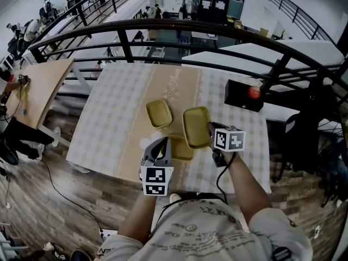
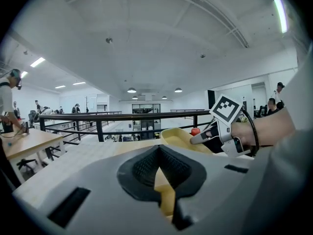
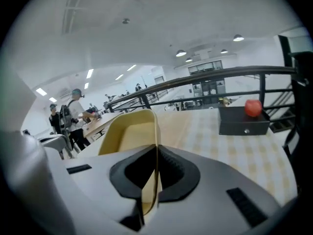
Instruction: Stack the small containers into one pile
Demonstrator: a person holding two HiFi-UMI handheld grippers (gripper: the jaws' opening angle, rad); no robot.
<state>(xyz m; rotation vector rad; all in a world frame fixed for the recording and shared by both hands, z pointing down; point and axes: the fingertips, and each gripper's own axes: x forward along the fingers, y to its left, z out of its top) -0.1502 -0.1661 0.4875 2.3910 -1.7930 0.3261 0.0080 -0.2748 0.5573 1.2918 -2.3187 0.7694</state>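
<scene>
At centre my right gripper [image 1: 211, 129] clamps the wall of container 1 [image 1: 196, 125]; lower left, my left gripper [image 1: 162, 144] pinches container 2 [image 1: 182, 150].

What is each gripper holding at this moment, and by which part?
The right gripper pinches the thin side wall of a yellow rectangular plastic container. The left gripper pinches the edge of a second yellow plastic container.

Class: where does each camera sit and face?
Head view: on the head, facing down at the table; forearms show.
Left gripper view: on the left hand-held gripper, facing the railing; right hand shows.
Right gripper view: on the right hand-held gripper, facing the black box; own body unclear.
All three share the right's yellow container.
</scene>
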